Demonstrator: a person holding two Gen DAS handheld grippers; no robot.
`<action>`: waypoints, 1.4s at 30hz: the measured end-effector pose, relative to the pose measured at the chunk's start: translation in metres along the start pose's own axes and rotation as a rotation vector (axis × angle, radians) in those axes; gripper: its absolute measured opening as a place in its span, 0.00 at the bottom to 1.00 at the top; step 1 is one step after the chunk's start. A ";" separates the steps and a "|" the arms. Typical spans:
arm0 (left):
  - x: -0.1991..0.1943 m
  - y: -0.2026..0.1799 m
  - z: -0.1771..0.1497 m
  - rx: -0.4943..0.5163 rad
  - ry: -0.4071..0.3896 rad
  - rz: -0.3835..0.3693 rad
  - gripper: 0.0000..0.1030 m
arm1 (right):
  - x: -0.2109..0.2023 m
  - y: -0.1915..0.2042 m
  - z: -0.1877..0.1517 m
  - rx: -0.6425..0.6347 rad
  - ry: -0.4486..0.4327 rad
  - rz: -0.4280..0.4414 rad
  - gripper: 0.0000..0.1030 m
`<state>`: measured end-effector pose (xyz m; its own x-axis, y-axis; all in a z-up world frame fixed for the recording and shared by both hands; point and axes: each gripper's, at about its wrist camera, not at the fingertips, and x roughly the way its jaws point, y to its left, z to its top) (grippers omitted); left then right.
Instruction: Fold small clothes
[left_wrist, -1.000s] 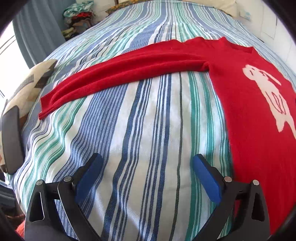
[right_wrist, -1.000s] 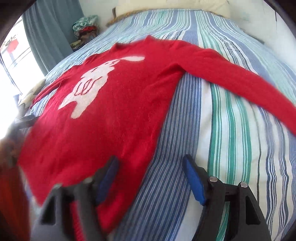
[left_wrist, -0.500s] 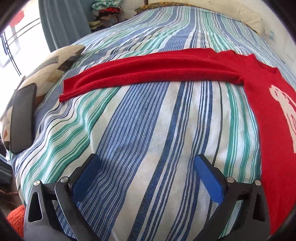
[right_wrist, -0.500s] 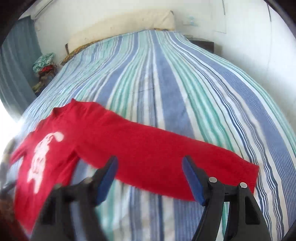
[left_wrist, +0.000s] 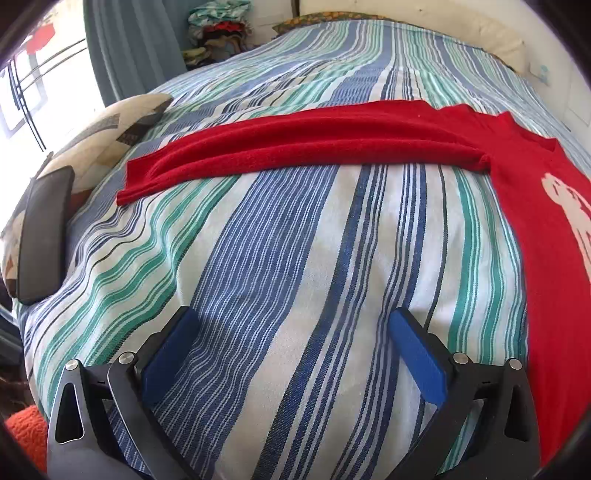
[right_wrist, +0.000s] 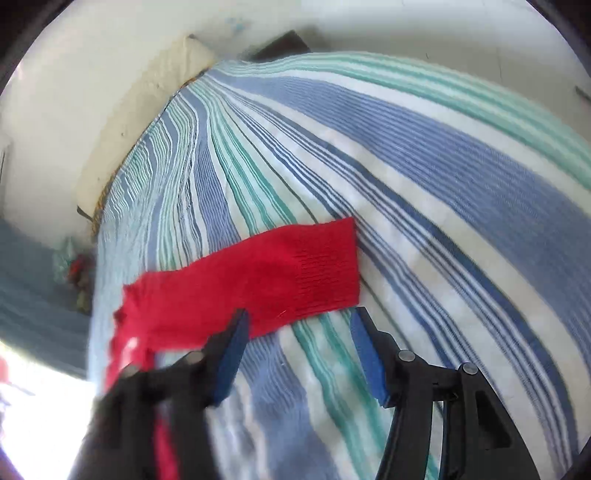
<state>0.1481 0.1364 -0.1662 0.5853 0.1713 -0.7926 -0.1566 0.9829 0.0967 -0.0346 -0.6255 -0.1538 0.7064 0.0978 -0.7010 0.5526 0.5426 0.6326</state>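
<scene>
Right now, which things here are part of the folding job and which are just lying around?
Part of the job:
red sweater
left claw, open
right claw, open

Lying around:
patterned cushion
dark flat object
clothes pile

The red sweater (left_wrist: 535, 206) is cut by the right edge of the left wrist view, so its white figure (left_wrist: 569, 218) shows only in part. In the right wrist view the sweater body (right_wrist: 129, 354) is blurred and partly hidden behind the right gripper (right_wrist: 299, 321), whose left finger (right_wrist: 225, 354) is also blurred. The clothes pile (left_wrist: 218, 26) beyond the bed's far corner is too small to identify.
</scene>
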 end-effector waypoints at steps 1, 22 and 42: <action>0.000 0.000 0.000 0.000 -0.002 0.001 1.00 | 0.008 -0.008 -0.002 0.080 0.023 0.044 0.55; 0.000 -0.003 -0.001 -0.007 -0.017 0.020 1.00 | -0.009 0.251 0.028 -0.329 -0.241 0.121 0.05; -0.058 0.009 0.034 -0.029 -0.055 -0.188 0.96 | 0.110 0.339 -0.228 -0.847 0.059 0.272 0.85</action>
<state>0.1400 0.1372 -0.0984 0.6486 -0.0113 -0.7611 -0.0627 0.9957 -0.0682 0.1294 -0.2409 -0.0911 0.7286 0.3429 -0.5929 -0.1594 0.9268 0.3402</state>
